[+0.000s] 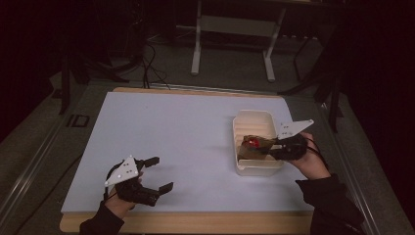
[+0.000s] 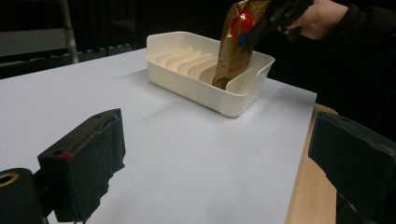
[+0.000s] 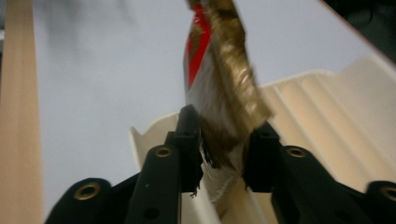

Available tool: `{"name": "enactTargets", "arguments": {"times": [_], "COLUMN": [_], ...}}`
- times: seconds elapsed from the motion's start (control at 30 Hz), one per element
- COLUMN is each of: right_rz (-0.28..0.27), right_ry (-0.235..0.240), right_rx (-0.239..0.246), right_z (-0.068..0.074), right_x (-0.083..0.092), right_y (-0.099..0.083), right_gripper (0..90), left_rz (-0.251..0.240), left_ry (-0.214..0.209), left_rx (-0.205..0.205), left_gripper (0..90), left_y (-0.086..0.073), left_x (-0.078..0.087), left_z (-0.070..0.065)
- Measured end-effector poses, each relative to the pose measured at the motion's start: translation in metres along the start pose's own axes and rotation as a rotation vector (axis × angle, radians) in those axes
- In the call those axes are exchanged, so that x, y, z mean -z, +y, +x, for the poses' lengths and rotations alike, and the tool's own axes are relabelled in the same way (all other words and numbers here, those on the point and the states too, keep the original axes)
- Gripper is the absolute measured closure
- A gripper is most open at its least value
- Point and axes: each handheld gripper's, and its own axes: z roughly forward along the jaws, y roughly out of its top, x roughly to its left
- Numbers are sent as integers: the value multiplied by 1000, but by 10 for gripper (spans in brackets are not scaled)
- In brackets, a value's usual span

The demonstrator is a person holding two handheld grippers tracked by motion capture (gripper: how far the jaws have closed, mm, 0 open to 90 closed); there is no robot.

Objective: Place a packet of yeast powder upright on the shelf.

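R gripper (image 1: 272, 146) has the gold foil pouch (image 2: 236, 44) pinched near its top edge, jaws only a little apart w/ the crinkled foil filling the gap, pads pressing both faces in the right gripper view. The pouch stands nearly upright, long axis vertical w/ a slight lean, red round label (image 2: 243, 21) facing the L side of the table. Its bottom end is already down inside the cream slotted tray (image 2: 233, 100), at the near end, dropped between the last ribs and the end wall; whether it touches the tray floor can't be told. So the key relation: pouch hangs straight below the R gripper and sits in line w/ a slot, ribs running across the tray's short side, pouch face parallel to them. Judging by that, what's left is a short drop straight down and then letting go; any sideways drift would likely catch the foil on a rib. L gripper (image 1: 155, 172) sits well apart at the near L part of the white table mat (image 1: 171, 127), jaws wide, nothing btwn them, pointing toward the tray. The R hand (image 1: 309, 159) is clearly the nearer one and doing the work.
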Motion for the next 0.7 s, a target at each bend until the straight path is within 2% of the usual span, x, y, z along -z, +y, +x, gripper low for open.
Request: {"name": "enactTargets", "arguments": {"times": [0.07,0.13,0.17,0.2,0.27,0.43,0.53,0.57,0.6,0.7], "right_rz": [-15,-22,-47,-51,-76,-159,-199,-208,-224,-265], "right_ry": [-26,-31,-36,-40,-56,-93,-124,-125,-103,-81], "right_rx": [-38,-50,-82,-91,-86,-93,-93,-101,-110,-102], "right_z": [2,2,4,4,6,10,15,17,19,26], "right_x": [3,5,10,11,16,29,35,37,39,43], "right_y": [3,4,8,9,14,26,34,37,40,48], "right_gripper": [572,560,453,437,421,306,188,155,117,105], "left_rz": [0,3,3,4,6,8,11,12,12,11], "left_ry": [2,0,0,1,3,4,6,8,8,9], "left_rx": [1,4,3,3,1,0,-6,-5,-5,-4], "left_gripper": [44,44,44,44,44,44,44,44,44,44], "left_y": [0,0,0,-1,-1,-1,-1,-1,-1,-1], "left_x": [0,0,0,0,-1,-1,-1,-1,-1,-1], "left_z": [0,0,0,0,1,0,1,1,1,1]}}
